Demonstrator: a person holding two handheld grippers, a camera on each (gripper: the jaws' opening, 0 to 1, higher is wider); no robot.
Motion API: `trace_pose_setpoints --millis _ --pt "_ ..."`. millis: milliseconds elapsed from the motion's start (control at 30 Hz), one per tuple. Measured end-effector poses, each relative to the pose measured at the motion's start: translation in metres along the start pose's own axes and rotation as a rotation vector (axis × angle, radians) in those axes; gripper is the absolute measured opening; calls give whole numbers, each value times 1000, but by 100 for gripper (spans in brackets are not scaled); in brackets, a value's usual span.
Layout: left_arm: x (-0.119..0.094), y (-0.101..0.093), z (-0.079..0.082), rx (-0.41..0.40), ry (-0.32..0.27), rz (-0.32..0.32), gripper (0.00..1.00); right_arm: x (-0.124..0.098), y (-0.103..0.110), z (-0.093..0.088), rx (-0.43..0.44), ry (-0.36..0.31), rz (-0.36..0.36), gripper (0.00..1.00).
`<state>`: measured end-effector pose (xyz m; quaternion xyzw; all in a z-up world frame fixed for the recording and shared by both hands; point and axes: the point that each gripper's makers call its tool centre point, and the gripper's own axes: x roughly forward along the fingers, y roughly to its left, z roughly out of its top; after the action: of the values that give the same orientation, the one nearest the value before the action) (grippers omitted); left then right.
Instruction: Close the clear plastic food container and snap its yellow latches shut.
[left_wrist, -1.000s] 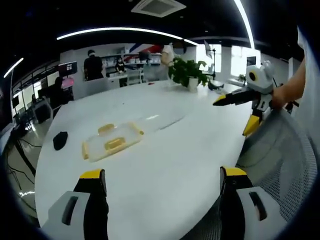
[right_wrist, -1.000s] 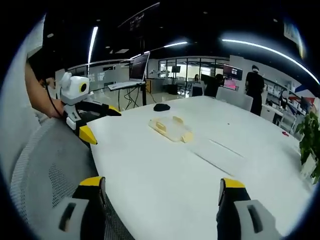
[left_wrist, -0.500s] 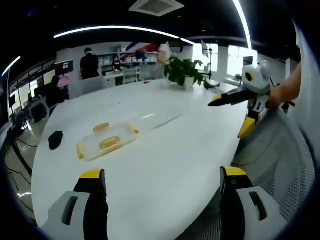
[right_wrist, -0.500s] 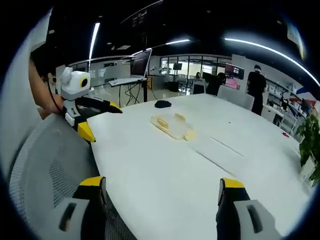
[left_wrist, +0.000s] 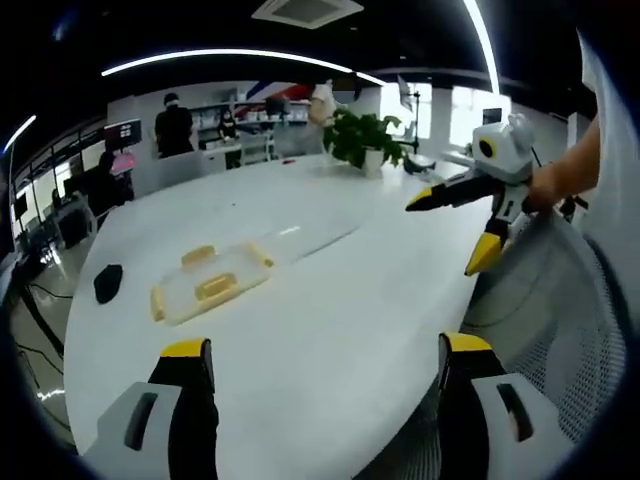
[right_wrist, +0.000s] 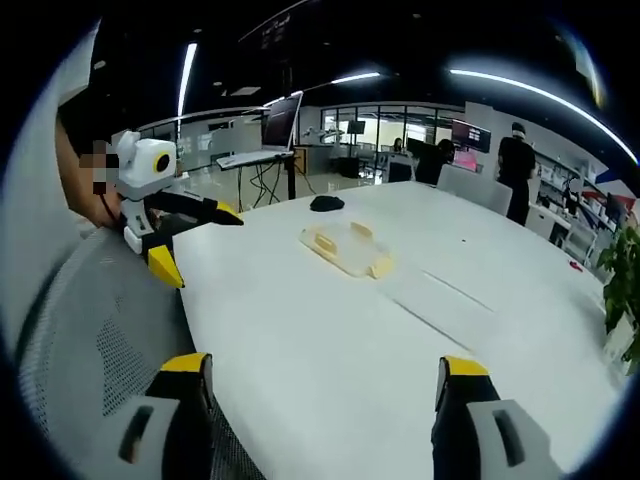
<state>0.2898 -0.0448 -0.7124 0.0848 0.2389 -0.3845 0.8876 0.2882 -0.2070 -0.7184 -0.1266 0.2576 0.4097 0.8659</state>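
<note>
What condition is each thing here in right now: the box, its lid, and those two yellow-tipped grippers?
Clear container: flat on the white table, yellow latches not snapped.
Clear lid: lying beside the container, not on it.
Left gripper: open, holding nothing, near the table edge.
Right gripper: open, holding nothing.

No readable text, no labels, no brands, no numbers, no signs

The container (left_wrist: 207, 287) lies on the white table (left_wrist: 330, 310) — its yellow latches (left_wrist: 198, 256) unfastened. Left hand-held gripper (left_wrist: 320, 365) gapes wide, well short of it; right hand-held gripper (left_wrist: 452, 232) hovers over the table's edge — also agape.
</note>
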Motion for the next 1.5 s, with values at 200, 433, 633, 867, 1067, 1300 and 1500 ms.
trace_pose_setpoints --millis 200,433,633,867,1067,1300,1500 --pt "4 2 2 -1 -2 -15 91 4 0 -1 4 4 11 92" --pt "8 5 2 9 6 -28 90 10 -3 -1 0 22 21 90" --pt "12 13 6 12 0 -32 90 20 -7 6 -9 29 30 88" --pt "19 23 4 31 11 -31 90 35 -6 18 -28 30 49 87" --pt "20 33 9 23 -2 -21 90 44 -8 24 -24 29 61 86" --pt "25 45 6 23 7 -14 89 55 -11 26 -45 43 82 86" --pt "30 58 4 28 19 -3 89 64 -15 30 -55 46 92 86"
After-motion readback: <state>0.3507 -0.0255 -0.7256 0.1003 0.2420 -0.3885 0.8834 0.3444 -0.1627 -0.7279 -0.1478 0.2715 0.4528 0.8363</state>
